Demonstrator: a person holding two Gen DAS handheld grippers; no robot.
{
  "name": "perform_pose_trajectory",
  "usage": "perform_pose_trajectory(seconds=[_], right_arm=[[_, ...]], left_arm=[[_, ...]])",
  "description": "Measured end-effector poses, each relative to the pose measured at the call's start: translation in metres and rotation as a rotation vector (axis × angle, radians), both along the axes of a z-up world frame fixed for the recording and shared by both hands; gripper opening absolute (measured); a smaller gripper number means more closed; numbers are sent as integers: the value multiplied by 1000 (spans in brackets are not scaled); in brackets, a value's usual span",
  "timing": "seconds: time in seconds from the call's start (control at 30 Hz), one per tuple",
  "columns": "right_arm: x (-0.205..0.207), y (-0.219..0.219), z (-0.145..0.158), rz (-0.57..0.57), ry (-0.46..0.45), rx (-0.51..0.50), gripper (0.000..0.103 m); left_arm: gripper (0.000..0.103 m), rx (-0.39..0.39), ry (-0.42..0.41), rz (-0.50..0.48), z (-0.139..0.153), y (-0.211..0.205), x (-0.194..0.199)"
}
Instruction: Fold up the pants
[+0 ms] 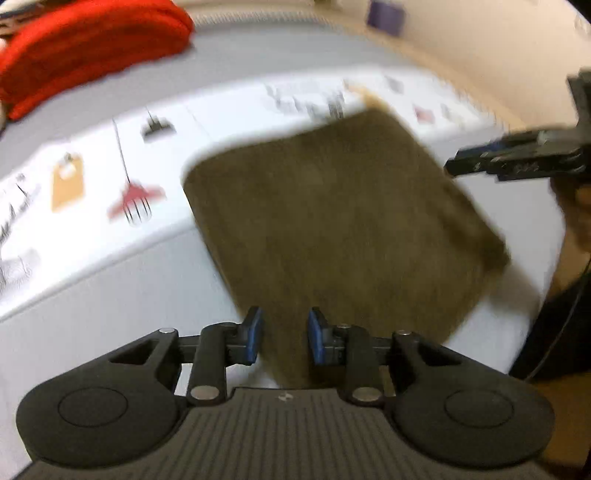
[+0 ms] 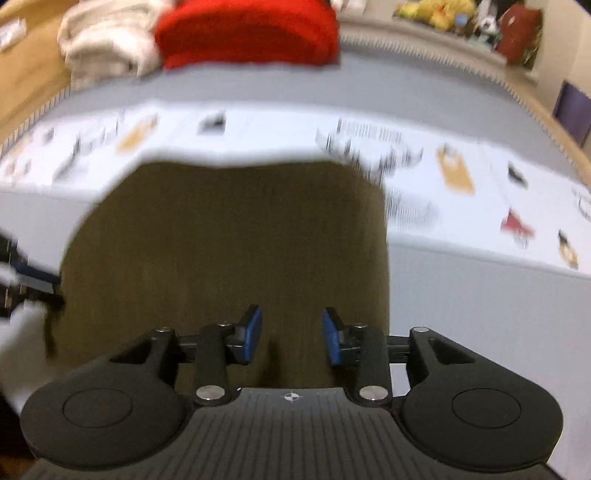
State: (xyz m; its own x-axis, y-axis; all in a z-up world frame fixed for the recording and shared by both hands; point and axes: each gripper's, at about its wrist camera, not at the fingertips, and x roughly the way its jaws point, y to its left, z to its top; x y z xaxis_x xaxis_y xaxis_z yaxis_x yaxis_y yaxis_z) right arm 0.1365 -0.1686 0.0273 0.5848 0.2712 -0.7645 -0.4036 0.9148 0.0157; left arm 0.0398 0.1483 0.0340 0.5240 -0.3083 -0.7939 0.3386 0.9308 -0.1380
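Observation:
The pants (image 1: 332,221) are an olive-brown cloth folded into a rough square, lying on the grey surface (image 1: 110,295). My left gripper (image 1: 285,338) hovers over their near corner, open, with the blue pads apart and pressing on nothing. At the right edge of the left wrist view the right gripper (image 1: 480,162) reaches in beside the pants' far side. In the right wrist view the pants (image 2: 229,240) fill the middle, and my right gripper (image 2: 291,336) stands open above their near edge. The left gripper (image 2: 33,277) shows blurred at the left edge there.
A white printed sheet (image 1: 92,177) (image 2: 461,173) runs across the surface under and behind the pants. A folded red cloth (image 1: 92,48) (image 2: 247,33) and a pale cloth (image 2: 103,44) lie at the back. A purple object (image 2: 572,107) stands on the floor beyond.

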Motion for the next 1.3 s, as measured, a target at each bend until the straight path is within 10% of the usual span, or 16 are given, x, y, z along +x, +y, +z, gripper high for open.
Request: perform_pose_trajectory(seconds=[0.27, 0.4, 0.67, 0.8, 0.87, 1.13, 1.3], right_arm=[[81, 3, -17, -107, -93, 10, 46], [117, -6, -59, -189, 15, 24, 50], [145, 4, -78, -202, 52, 35, 54], [145, 3, -77, -222, 65, 49, 56], [140, 0, -73, -233, 63, 52, 57], [75, -19, -33, -145, 8, 1, 65], [41, -44, -73, -106, 235, -158, 69]], left_arm=[[29, -69, -119, 153, 9, 12, 39], [30, 59, 74, 183, -28, 3, 60], [34, 52, 111, 219, -28, 9, 62], [40, 78, 92, 226, -30, -2, 68], [59, 106, 56, 247, -27, -2, 66], [60, 18, -17, 189, 0, 0, 38], [74, 150, 66, 191, -19, -18, 33]])
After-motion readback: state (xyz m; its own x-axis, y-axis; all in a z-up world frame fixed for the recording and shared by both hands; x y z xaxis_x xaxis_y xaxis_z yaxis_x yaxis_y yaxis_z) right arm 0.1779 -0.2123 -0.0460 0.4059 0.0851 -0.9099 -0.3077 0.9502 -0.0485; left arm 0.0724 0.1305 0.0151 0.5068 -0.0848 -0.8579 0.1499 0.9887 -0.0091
